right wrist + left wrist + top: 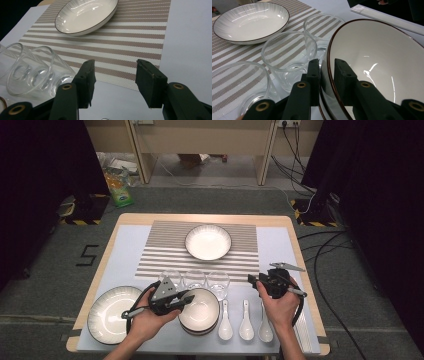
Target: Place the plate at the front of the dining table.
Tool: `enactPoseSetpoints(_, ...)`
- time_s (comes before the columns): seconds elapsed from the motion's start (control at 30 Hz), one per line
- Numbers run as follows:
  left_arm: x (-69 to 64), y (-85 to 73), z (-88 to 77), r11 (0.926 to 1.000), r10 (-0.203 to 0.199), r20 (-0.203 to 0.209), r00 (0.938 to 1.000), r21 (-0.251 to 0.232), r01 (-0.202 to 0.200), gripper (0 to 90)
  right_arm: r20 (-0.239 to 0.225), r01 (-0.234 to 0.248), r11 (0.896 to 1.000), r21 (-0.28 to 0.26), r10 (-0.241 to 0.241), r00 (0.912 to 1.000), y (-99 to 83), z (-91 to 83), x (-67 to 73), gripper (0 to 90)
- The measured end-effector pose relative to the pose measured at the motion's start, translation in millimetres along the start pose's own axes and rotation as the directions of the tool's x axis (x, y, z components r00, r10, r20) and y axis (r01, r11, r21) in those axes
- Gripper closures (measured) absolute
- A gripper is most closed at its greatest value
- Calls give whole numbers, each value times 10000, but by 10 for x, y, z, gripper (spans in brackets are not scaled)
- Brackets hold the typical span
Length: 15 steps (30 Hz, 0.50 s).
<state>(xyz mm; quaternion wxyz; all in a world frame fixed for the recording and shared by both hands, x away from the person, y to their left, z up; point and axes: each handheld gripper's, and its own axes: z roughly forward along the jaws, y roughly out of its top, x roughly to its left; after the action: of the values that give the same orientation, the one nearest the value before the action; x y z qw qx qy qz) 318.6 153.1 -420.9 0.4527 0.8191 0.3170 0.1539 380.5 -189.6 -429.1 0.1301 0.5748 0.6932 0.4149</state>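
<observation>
A striped placemat [200,251] covers the far middle of the table [280,245]. At the near edge, left of three spoons [245,320], sits the bowl [202,312]. The left gripper [327,72] has narrow jaws straddling the bowl's rim, seemingly pinching it. The right gripper [113,77], near right, gapes wide on nothing.

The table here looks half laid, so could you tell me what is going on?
A person works with a gripper in each hand. The left gripper has its jaws on either side of the rim of the top bowl of a stack, beside three glasses. The right gripper hangs open over the striped mat, holding nothing. Three spoons lie in front.
</observation>
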Motion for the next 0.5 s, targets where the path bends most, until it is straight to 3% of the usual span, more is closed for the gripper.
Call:
enactPoseSetpoints(0.17,-15,27,13,10000,20,-199,9998,74,-19,783,-12,41,10000,-30,-41,10000,-7,11,-5,500)
enactPoseSetpoints(0.33,-49,41,16,9991,413,-466,9981,158,-406,816,-16,-23,10000,9,23,10000,-10,9,-18,501)
enactPoseSetpoints(0.5,-42,12,6,9990,410,-413,9983,-167,-417,819,-19,-125,9999,42,126,9999,-17,12,-34,502)
